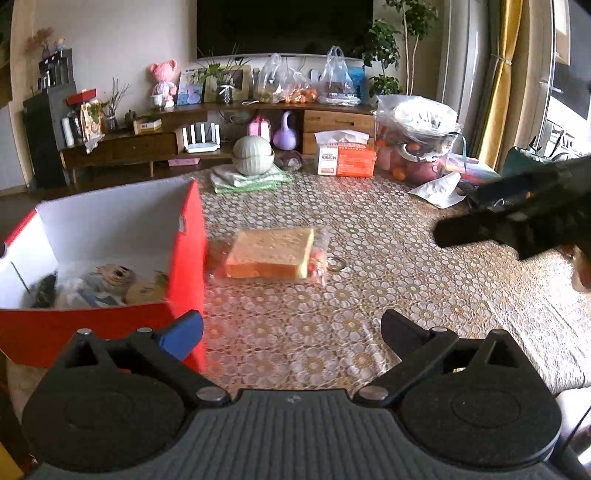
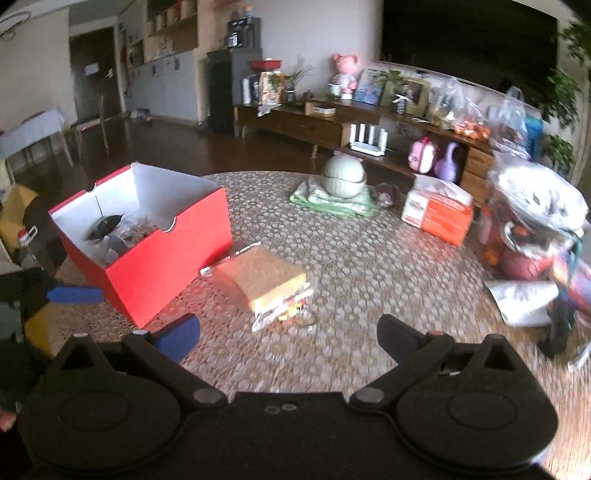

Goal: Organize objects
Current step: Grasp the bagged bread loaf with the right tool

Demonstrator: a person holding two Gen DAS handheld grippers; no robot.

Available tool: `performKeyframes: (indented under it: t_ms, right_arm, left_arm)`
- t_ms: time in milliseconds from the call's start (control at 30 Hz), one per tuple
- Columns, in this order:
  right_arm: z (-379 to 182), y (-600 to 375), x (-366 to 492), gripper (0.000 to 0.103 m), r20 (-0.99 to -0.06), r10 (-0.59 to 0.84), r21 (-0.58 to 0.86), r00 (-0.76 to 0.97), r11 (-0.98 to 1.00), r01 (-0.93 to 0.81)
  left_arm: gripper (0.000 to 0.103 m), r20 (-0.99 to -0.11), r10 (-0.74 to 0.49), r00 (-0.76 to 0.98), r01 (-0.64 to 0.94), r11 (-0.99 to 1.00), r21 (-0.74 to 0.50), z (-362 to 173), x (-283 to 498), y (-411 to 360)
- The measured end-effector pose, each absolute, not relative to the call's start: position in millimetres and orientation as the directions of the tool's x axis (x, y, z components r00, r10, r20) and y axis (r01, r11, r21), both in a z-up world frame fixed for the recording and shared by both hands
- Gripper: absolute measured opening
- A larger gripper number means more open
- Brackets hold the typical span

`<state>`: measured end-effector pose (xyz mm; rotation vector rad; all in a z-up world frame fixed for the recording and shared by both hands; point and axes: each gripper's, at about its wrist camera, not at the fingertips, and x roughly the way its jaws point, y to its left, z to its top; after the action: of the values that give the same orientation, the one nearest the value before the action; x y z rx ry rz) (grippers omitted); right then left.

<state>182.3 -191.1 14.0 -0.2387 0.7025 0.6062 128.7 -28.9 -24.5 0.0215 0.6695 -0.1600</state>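
Two claws — left claw (image 1: 291, 328), right claw (image 2: 288, 332) — tilted downward, released, over bagged bread (image 1: 271, 254).

You are working in a home living room. A dark television screen (image 1: 284, 26) hangs above a low wooden media cabinet (image 1: 155, 142) carrying a pink plush toy (image 1: 163, 83), a framed photograph (image 1: 229, 83) and bagged groceries (image 1: 295, 88). Potted plants (image 1: 384, 55) stand beside yellow curtains (image 1: 498, 85); a patterned tablecloth (image 1: 369, 258) covers the table.
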Motion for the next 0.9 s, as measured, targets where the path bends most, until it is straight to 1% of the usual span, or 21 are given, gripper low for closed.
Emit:
performKeyframes:
  t_ms: [233,467,667,900]
  right_arm:
    - [-8.5,-150.4,239.7,0.102,-0.712,0.498,-0.002,0.496,0.704,-0.71]
    - [-41.0,-110.8,286.4,0.102,-0.759,0.522,0.005,0.388,0.601,-0.799]
    - [-75.0,-86.0,310.5,0.102,-0.802,0.509,0.012,0.312,0.536,-0.844]
    - [-94.6,-73.5,328.3,0.102,-0.824,0.513,0.06,0.239,0.499,-0.864]
  left_arm:
    - [0.103,-0.618,-0.13,0.775,0.125,0.991,-0.051,-43.5,145.1,-44.2]
    - [0.103,-0.609,-0.131,0.783,0.115,0.991,-0.065,-58.2,161.3,-47.6]
    - [0.103,-0.634,-0.144,0.76,0.116,0.99,-0.085,-75.3,178.5,-47.5]
    - [0.103,-0.664,-0.142,0.734,0.106,0.99,-0.094,-93.6,191.3,-49.9]
